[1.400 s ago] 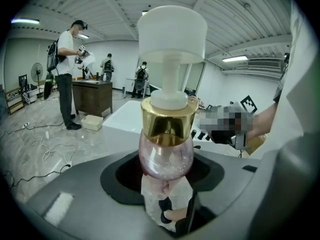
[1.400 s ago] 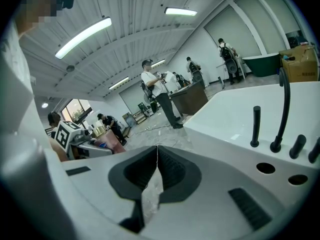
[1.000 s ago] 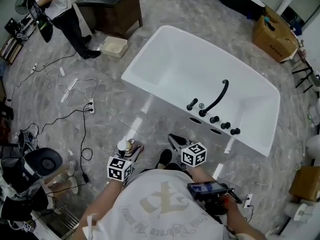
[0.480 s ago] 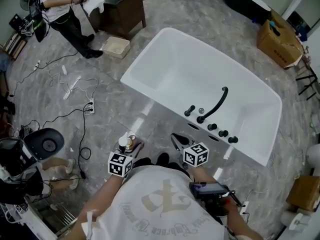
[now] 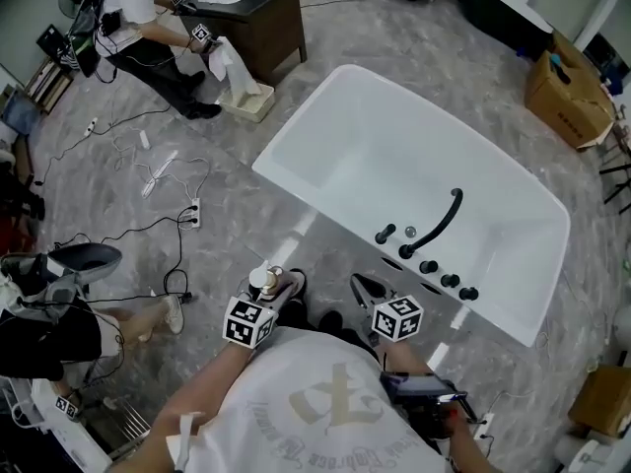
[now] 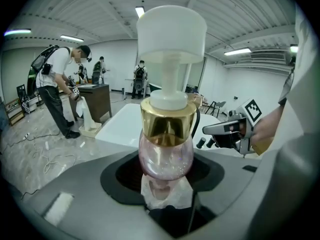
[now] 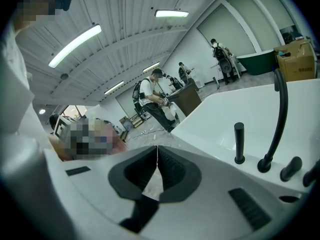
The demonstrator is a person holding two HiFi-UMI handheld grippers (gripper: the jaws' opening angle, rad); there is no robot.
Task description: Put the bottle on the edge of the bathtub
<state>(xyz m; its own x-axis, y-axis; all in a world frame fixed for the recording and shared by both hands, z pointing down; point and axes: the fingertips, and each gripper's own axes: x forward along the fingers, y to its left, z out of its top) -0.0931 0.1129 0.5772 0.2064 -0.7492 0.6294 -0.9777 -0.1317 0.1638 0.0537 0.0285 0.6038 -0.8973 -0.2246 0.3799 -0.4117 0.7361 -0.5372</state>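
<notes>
The bottle (image 5: 264,282), with a round pink glittery body, a gold collar and a tall white pump cap, is held upright in the left gripper (image 6: 166,170), whose jaws are closed part-way on the lower curve of the body. The right gripper (image 7: 156,159) is carried beside it with its jaws pressed together and nothing between them. In the head view the bottle is seen above the grey floor (image 5: 227,235), close to the person's body and well short of the near rim of the white bathtub (image 5: 306,193), so the carrying step is judged to be in hand and the placing not yet begun. For this step to be done well, the bottle is best kept vertical while it is brought forward, since the grip sits low on a rounded surface and the heavy-looking pump head could let it tip in the jaws. A bare stretch of the rim is best chosen, to the left of the black taps (image 5: 426,262) and the curved spout (image 5: 441,220), so that nothing is knocked. The base should be lowered until it is felt to rest flat on the ledge, and kept away from both the inner and outer lip, because the rim looks smooth and glossy and the bottle might slide off. Only then should the jaws be eased apart, and the gripper drawn straight back so the round body is not dragged along. The cables (image 5: 163,220) on the floor are worth being stepped around.
</notes>
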